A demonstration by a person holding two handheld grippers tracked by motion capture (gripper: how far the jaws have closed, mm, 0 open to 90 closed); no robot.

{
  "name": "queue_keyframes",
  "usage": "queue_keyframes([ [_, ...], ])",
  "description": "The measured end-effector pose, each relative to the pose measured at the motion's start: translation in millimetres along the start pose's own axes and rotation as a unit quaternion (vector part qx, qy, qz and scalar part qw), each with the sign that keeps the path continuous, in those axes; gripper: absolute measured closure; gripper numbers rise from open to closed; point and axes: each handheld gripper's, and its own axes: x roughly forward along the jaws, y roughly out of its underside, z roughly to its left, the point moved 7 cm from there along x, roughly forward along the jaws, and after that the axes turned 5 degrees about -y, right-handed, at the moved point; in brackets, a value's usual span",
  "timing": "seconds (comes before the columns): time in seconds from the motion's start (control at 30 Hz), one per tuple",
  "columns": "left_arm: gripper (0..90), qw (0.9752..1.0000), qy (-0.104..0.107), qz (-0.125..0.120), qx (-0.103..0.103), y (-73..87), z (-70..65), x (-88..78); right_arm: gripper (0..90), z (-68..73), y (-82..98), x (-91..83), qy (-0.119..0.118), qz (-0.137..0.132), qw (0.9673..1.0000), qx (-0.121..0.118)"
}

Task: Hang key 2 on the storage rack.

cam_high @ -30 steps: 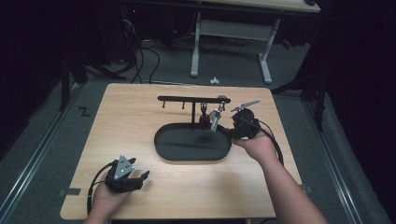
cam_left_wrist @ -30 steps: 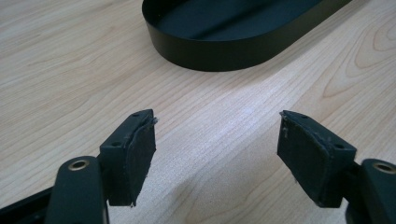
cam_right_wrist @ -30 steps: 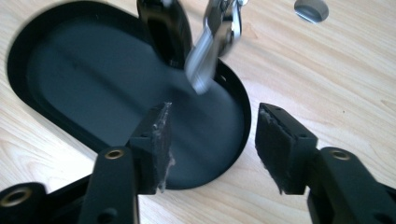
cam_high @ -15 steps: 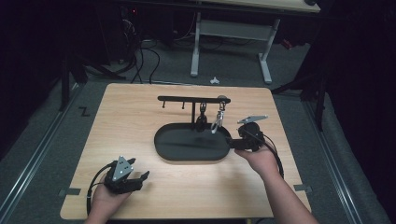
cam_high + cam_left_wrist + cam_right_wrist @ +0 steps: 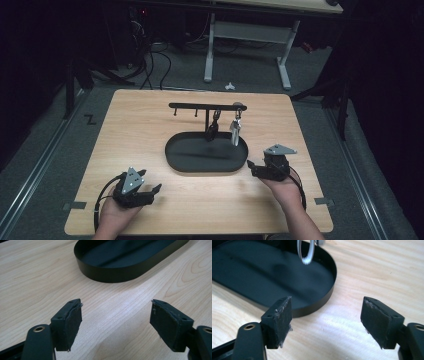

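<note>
Jaws of the left gripper (image 5: 151,181) are seen spread wide with nothing between them, the tool resting low on the wooden table (image 5: 125,125), well short of the black oval tray (image 5: 172,160), which lies ahead of it and to its right. Beyond the tray's far edge a black hook rail (image 5: 200,105) is carried on a post, and two things are hung from it: a dark fob (image 5: 212,131), then, just beside it on the side nearer the right gripper (image 5: 251,169), the silver key ring (image 5: 235,131). The right gripper is held beside the tray's end, apart from the ring; its jaws have just been opening and nothing is gripped by them. From here, the ring could be knocked off its hook if the rail or post were brushed by the right gripper on any move back toward it, and the light stand might be tipped by the same contact; the trailing cable could also be dragged against the tray. The ring is seen as pale, shiny metal, hanging straight down over the tray's inside, its lower loop showing blurred at the top of the right gripper view (image 5: 306,255).
</note>
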Motion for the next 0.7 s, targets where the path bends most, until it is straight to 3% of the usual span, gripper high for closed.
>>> queue_keyframes([
  [0.17,25.1,1.0000,0.000,-0.006,-0.005,-4.2,-1.4,1.7,23.1,7.7,22.5,-4.3,-0.014,-0.021,0.9996,0.011],
  [0.3,24.6,0.9999,0.004,-0.011,-0.012,-6.5,-3.4,2.3,23.5,14.4,52.3,-17.6,0.007,-0.052,0.9986,0.004],
  [0.43,23.8,0.9997,0.007,-0.016,-0.018,-9.1,-6.1,2.3,22.5,20.5,62.0,-20.4,0.001,-0.040,0.9991,-0.014],
  [0.6,23.8,0.9994,-0.006,-0.021,-0.026,-9.6,-4.5,2.5,22.0,23.9,61.3,-13.2,-0.003,-0.035,0.9987,-0.036],
  [0.7,23.7,0.9994,-0.007,-0.020,-0.028,-9.3,-5.1,3.4,23.6,29.2,58.9,-11.3,-0.027,-0.042,0.9977,-0.046],
])
